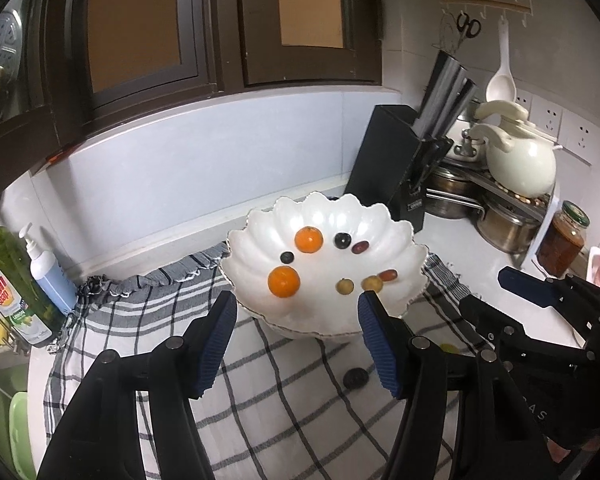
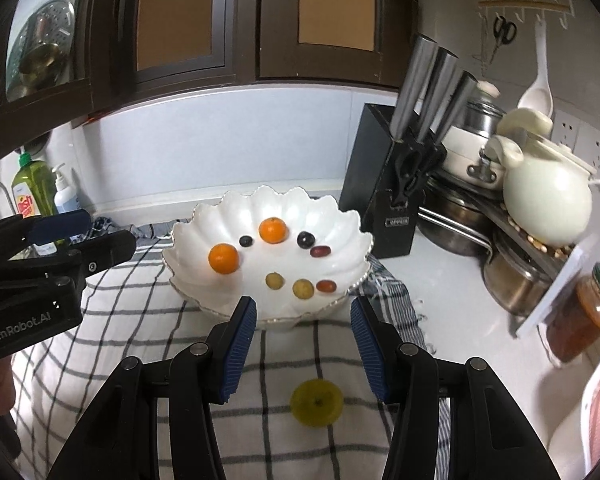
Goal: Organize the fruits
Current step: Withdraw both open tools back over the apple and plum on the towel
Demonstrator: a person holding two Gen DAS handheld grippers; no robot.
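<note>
A white scalloped bowl [image 1: 396,240] [image 2: 220,216] stands on a checked cloth [image 1: 280,408]. In it lie two oranges [image 1: 309,240] [image 1: 284,282], two dark grapes, two red grapes and two yellow grapes [image 1: 345,286]. My left gripper [image 1: 298,298] hangs open just in front of the bowl, with nothing between its blue pads. My right gripper [image 2: 303,306] is open too. A green-yellow fruit [image 2: 317,402] lies on the cloth under the gap between its fingers, untouched. A small dark fruit [image 1: 355,377] rests on the cloth near the left gripper. Each gripper shows at the edge of the other's view.
A black knife block [image 1: 396,168] stands right of the bowl. Beyond it are a cream pot [image 1: 520,160], steel pans on a corner rack and a brown jar [image 1: 562,244]. A dish soap bottle [image 1: 12,280] and a pump bottle [image 1: 46,272] stand at the left by the sink.
</note>
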